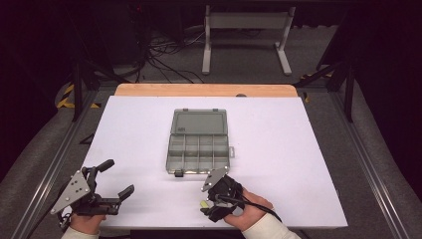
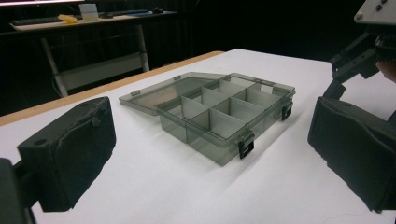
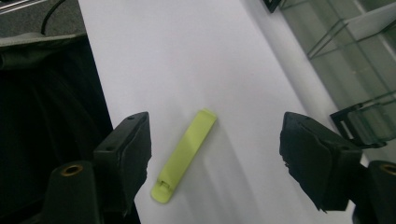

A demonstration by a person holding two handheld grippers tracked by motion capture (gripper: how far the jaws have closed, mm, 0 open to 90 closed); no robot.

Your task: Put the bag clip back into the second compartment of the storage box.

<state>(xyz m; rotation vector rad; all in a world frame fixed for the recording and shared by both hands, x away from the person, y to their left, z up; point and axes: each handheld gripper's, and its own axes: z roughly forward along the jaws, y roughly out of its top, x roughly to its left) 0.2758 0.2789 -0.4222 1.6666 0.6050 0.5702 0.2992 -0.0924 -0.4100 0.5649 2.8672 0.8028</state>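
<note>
The yellow-green plastic strip [image 3: 184, 155] lies flat on the white counter [image 3: 187, 56], between your right claw [image 3: 215, 158] jaws, which stand apart and untouching. It looks light, thin, stiff and slick: pinch across its narrow middle. Your left claw [image 1: 115, 179] gapes wide, holding nothing.

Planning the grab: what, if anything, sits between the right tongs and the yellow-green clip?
Nothing visible. The clip lies flat on the white table between the open right tongs, whose pads are not touching it.
</note>
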